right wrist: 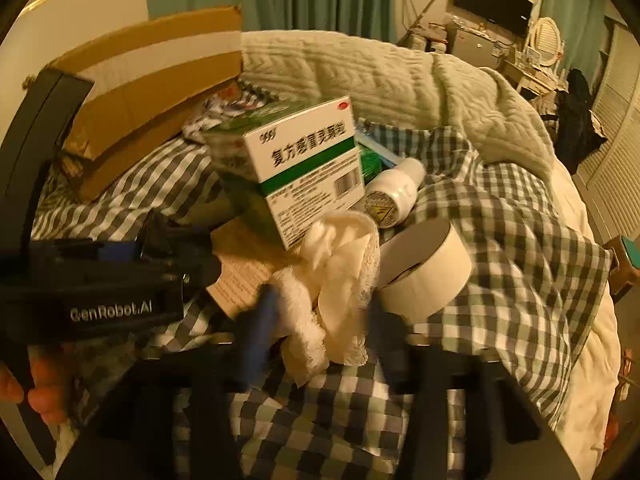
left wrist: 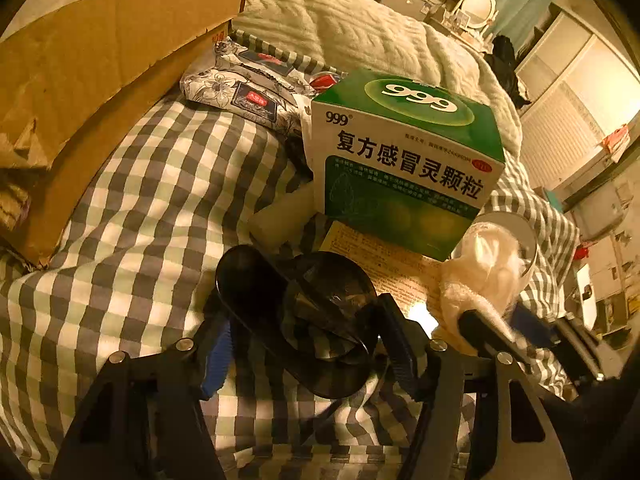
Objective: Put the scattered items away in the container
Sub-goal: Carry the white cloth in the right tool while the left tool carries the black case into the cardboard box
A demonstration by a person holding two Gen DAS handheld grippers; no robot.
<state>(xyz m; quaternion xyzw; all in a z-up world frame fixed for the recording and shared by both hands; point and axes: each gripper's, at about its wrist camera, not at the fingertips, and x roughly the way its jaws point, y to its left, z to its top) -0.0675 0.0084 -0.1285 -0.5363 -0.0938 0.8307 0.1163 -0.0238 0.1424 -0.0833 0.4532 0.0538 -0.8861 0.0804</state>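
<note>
A: Where did things stand on the bed?

B: Left gripper had its fingers on either side of the black sunglasses lying on the checked sheet. Looked clamped on them, lens between the pads. Right gripper straddled the white cloth; view was motion-blurred, so I couldn't tell whether it was closed.

A: Container?

B: Cardboard box, up left, well apart from the pile.

A: Handling?

B: My read: sunglasses were light but fragile and slick, so hold by the frame, not the lens. Cloth was soft and would drape; pinch a bunched fold. Green medicine box was stiff and light, so grip across its narrow faces.

A: Differences between views?

B: Only the right view showed the tape roll whole, just beside the cloth, and a white bottle lying beside the medicine box. Only the left view showed the sunglasses, plus a floral packet near the cardboard box.
</note>
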